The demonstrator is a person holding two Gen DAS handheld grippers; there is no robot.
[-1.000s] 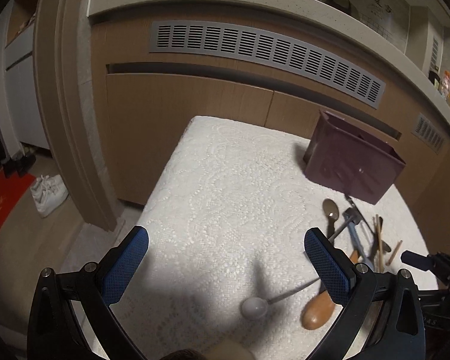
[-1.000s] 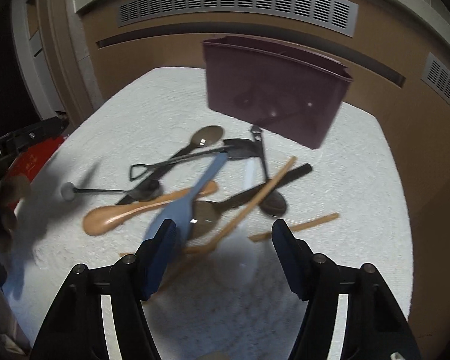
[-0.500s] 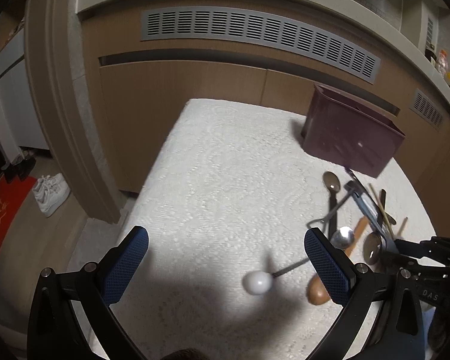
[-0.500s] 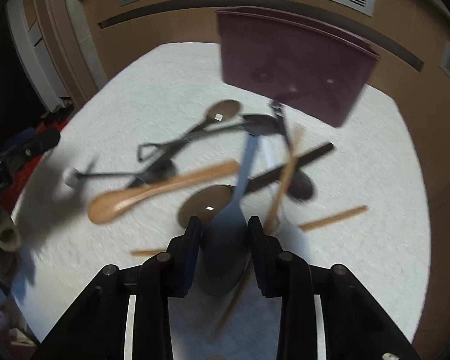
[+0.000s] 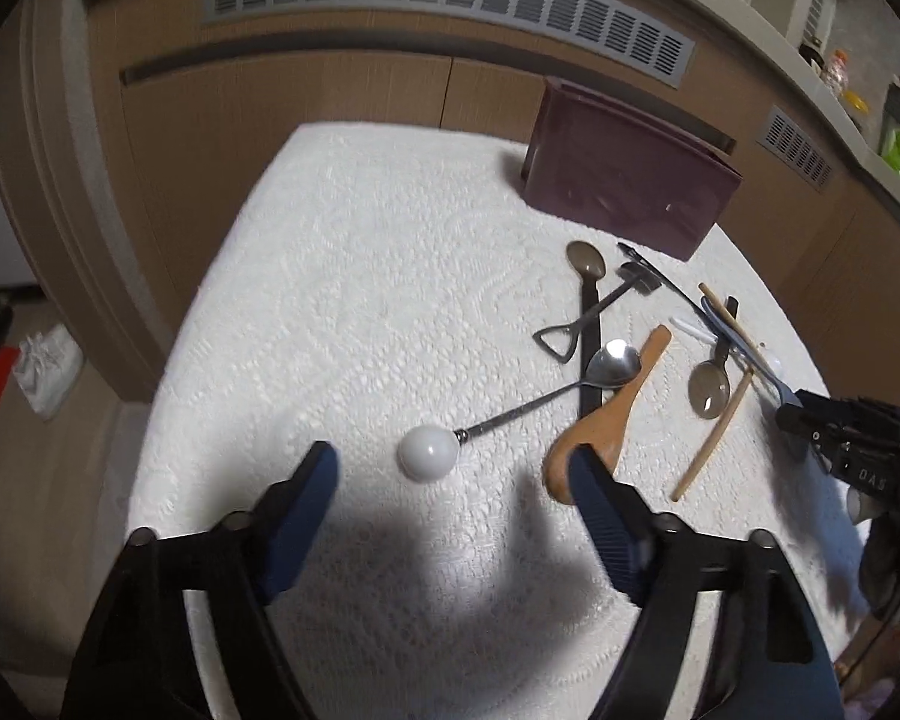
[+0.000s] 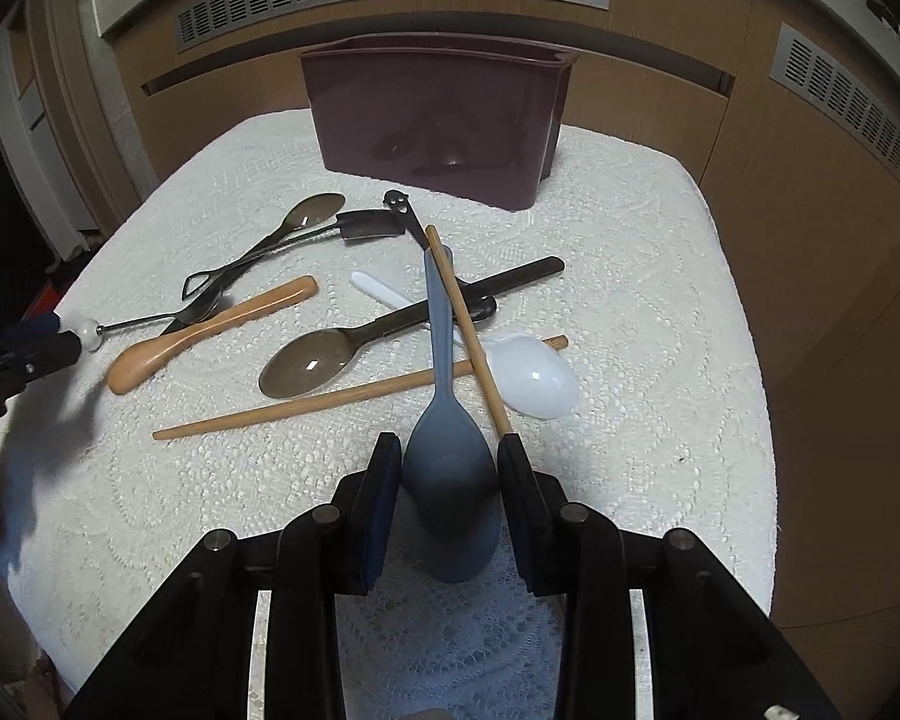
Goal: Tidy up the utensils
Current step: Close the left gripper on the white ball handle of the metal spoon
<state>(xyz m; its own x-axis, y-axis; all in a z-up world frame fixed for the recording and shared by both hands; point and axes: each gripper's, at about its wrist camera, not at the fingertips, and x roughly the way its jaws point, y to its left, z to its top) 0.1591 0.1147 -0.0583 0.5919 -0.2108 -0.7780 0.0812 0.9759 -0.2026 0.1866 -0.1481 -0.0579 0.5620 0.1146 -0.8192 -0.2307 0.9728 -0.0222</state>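
Observation:
My right gripper [image 6: 449,450] is shut on the bowl of a blue-grey spoon [image 6: 447,456] whose handle points away into the pile. A chopstick [image 6: 465,327] lies across the handle. My left gripper [image 5: 453,468] is open, just short of the white ball end [image 5: 427,450] of a metal spoon [image 5: 612,358]. A wooden spoon [image 5: 600,420] lies by its right finger. The maroon utensil holder [image 6: 435,120] stands at the back of the table; it also shows in the left wrist view [image 5: 624,177].
On the white lace cloth [image 6: 642,276] lie a brown plastic spoon [image 6: 312,363], a white spoon [image 6: 534,378], a second chopstick [image 6: 306,405], a black shovel-shaped utensil [image 6: 294,252] and other dark utensils. Wooden cabinets [image 6: 780,138] stand behind the table.
My right gripper moved forward and shut on the blue-grey spoon's bowl. My left gripper moved down and forward toward the white ball end and narrowed somewhat.

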